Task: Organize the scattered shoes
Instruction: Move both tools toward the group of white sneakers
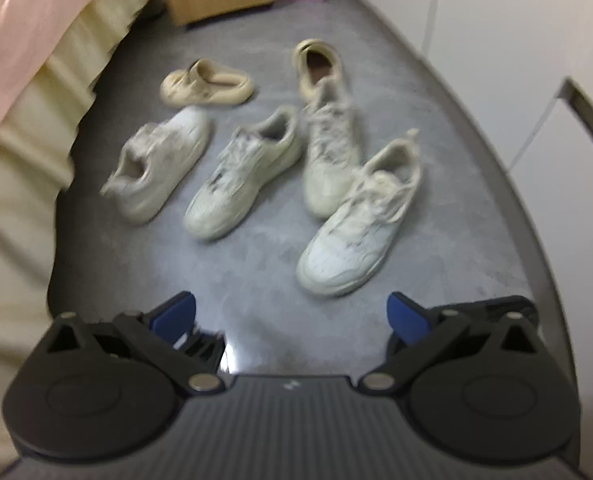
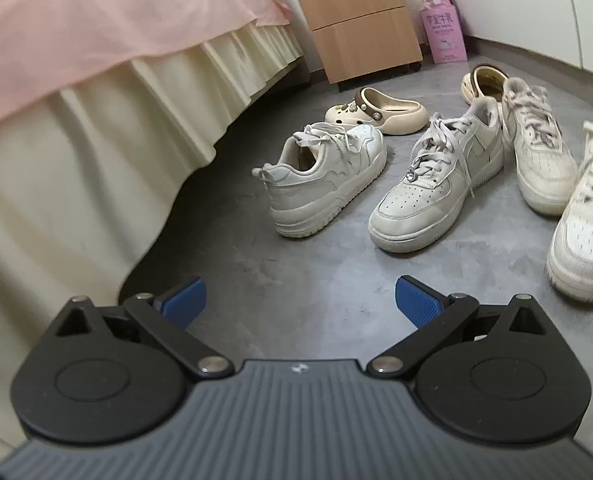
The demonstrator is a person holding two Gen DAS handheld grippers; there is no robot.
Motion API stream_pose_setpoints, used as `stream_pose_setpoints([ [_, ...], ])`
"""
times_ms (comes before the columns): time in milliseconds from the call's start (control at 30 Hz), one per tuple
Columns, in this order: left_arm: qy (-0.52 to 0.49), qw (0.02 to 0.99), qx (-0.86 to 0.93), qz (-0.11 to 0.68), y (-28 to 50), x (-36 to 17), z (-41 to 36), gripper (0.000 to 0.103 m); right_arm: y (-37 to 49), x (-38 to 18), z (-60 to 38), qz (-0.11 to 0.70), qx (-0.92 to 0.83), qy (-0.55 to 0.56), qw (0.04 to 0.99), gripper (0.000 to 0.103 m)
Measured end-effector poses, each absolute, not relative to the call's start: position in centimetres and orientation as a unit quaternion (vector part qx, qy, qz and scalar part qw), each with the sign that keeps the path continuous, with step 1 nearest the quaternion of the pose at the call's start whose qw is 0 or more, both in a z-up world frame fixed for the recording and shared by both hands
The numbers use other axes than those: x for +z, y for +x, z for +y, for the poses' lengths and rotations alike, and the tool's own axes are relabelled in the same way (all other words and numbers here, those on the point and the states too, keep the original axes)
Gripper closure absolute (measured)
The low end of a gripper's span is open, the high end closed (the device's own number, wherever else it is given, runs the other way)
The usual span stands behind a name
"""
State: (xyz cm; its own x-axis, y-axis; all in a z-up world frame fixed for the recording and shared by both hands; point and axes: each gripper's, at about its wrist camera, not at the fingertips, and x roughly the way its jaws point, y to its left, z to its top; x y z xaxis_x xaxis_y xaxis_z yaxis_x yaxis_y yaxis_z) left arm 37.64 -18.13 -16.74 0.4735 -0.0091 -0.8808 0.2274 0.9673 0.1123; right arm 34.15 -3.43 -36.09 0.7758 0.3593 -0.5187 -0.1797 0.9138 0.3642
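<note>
Right wrist view first: the right gripper [image 2: 300,300] hangs over bare grey floor [image 2: 316,300] with its blue pads spread wide and nothing between them. At about 12 o'clock stands a chunky white sneaker [image 2: 320,178], heel towards the camera; at 1 o'clock lies a flat white sneaker [image 2: 436,188], toe towards the camera; at 2 and 3 o'clock two more sneakers; beyond, two cream clogs [image 2: 376,116]. Six shoes, all loose and unpaired.

From the left wrist view, the left gripper [image 1: 292,316] is likewise wide open and empty, the nearest sneaker [image 1: 356,228] at 1 o'clock.

I judge the sneakers light, with stiff soles and soft uppers; the heel collar or padded rim should give a firmer hold than the laces. The clogs look rubbery and light; pinch a side wall.

Only the sharp right view shows laces, clog charms, the drawer unit [image 2: 356,16] and pink bag [image 2: 444,32] clearly; the left view is blurred but shows all four sneakers whole.
</note>
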Motion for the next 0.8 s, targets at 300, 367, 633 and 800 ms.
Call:
stream_pose_setpoints([
  [300, 0.100, 0.867, -0.145, 0.467, 44.2, -14.5, -16.8, 0.001, 37.3, -36.2, -6.5, 0.297, 0.135, 0.104, 0.939, 0.000],
  [367, 0.081, 0.868, -0.163, 0.462, 45.8, -13.9, -15.9, 0.000, 37.8, -36.2, -8.0, 0.308, 0.122, 0.100, 0.938, 0.000],
  [633, -0.019, 0.857, -0.107, 0.503, 50.2, -11.1, -10.3, 0.000, 36.2, -31.9, -15.0, 0.325, 0.057, 0.073, 0.941, 0.000],
  [800, -0.025, 0.855, -0.099, 0.508, 48.5, -9.7, -6.5, 0.000, 35.2, -28.0, -22.4, 0.317, 0.043, 0.111, 0.941, 0.000],
])
